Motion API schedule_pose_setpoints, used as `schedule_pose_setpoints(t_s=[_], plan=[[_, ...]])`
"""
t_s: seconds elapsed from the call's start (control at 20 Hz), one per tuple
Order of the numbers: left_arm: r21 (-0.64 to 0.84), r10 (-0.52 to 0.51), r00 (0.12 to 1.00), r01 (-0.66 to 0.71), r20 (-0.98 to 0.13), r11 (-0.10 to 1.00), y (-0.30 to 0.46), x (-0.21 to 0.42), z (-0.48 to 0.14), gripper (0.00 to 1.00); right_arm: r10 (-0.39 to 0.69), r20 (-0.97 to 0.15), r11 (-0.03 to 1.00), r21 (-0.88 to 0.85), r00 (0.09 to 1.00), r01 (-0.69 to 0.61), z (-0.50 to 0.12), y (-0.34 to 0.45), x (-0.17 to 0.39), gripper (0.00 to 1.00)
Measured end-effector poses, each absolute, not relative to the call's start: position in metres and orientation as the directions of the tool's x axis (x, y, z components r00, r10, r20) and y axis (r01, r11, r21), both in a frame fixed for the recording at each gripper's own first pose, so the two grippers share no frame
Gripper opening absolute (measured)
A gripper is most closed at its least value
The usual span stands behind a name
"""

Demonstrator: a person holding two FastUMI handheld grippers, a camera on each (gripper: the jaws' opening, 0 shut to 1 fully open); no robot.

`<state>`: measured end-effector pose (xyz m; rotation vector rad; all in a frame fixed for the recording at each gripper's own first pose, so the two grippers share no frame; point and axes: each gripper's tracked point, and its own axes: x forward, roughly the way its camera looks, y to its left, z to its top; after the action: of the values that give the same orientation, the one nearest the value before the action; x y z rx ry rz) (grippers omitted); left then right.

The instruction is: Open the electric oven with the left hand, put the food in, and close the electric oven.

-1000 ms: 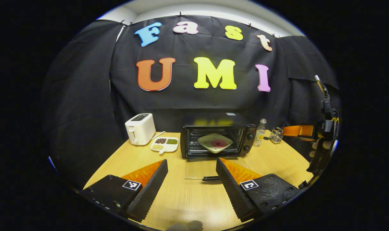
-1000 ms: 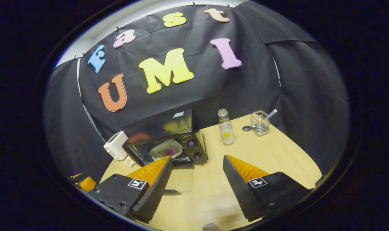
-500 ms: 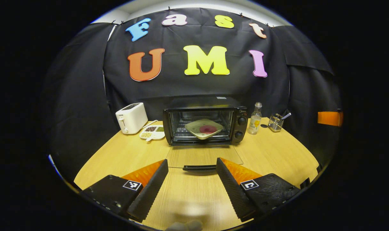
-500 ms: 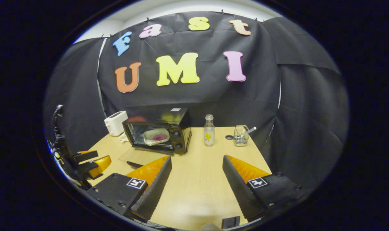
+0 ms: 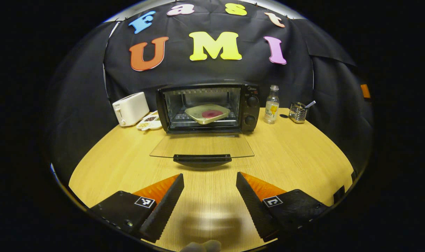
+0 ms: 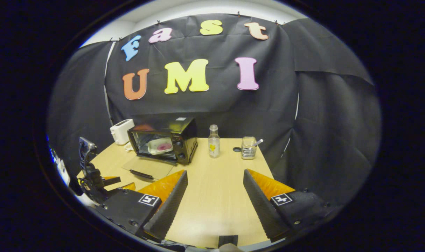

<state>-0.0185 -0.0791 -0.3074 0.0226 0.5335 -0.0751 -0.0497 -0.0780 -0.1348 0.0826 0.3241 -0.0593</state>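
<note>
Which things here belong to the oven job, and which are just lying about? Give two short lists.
Part of the job:
electric oven
oven door, folded down open
plate of food, on the rack inside
left gripper, jaws open

Just lying about:
toaster
divided snack dish
glass bottle
wire holder with a utensil

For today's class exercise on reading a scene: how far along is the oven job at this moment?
Done: the oven door lies open flat, and the plate of food sits on the rack inside. In hand: nothing; the left gripper and right gripper are both open and empty, short of the oven. Left: lifting the door by its handle to close it.
</note>
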Motion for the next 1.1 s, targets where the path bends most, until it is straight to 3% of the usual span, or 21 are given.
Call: schedule_pose_setpoints(t_s=[0.6,0.65,0.7,0.75,0.8,1.1], plan=[[-0.004,-0.105,0.806,0.126,-0.583,0.992,-0.063,0.046,-0.38,0.96,-0.2,-0.363,0.969,0.062,0.91,0.238,-0.123,-0.061,-0.046,1.0],[-0.006,-0.111,0.809,0.132,-0.577,0.991,-0.063,0.05,-0.379,0.96,-0.208,-0.368,0.967,0.061,0.906,0.246,-0.124,-0.06,-0.045,0.96],[-0.001,-0.113,0.811,0.137,-0.575,0.991,-0.062,0.054,-0.38,0.96,-0.213,-0.372,0.965,0.065,0.903,0.254,-0.125,-0.059,-0.045,1.0],[-0.003,-0.114,0.807,0.138,-0.58,0.99,-0.06,0.055,-0.381,0.96,-0.218,-0.378,0.962,0.072,0.9,0.264,-0.125,-0.058,-0.046,0.96],[-0.005,-0.114,0.807,0.137,-0.58,0.991,-0.059,0.056,-0.381,0.96,-0.222,-0.382,0.959,0.079,0.897,0.271,-0.127,-0.056,-0.046,1.0],[-0.023,-0.129,0.802,0.142,-0.584,0.99,-0.058,0.055,-0.373,0.96,-0.244,-0.377,0.95,0.092,0.894,0.298,-0.128,-0.048,-0.047,1.0]])
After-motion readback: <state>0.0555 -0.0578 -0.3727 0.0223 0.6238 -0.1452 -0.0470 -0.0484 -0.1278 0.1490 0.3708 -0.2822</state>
